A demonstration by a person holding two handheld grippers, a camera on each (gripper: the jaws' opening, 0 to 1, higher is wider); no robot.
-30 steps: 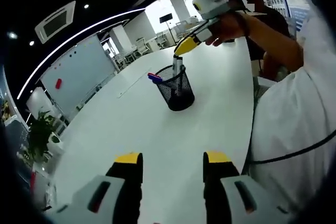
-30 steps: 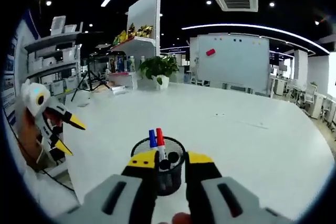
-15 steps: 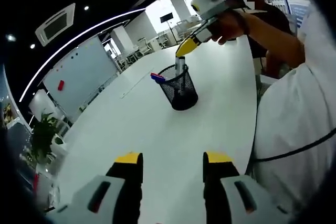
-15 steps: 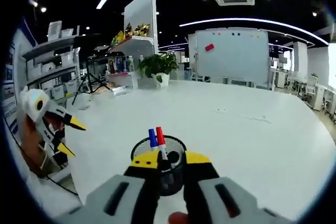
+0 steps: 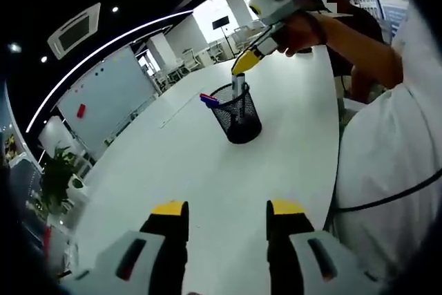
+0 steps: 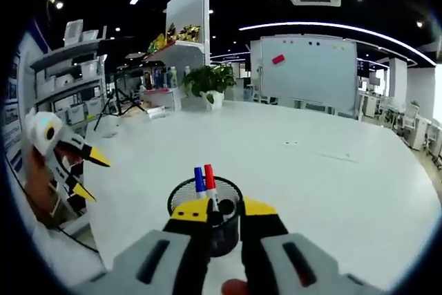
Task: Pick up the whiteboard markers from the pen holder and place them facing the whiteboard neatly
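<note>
A black-capped marker is standing in the mesh holder on the white bench, and the right gripper is gripping its top between closed jaws. A blue marker and a red marker are leaning just beside it in the holder. The left gripper is hovering open over bare bench, well apart from the holder, while the whiteboard is standing beyond the bench's far edge.
</note>
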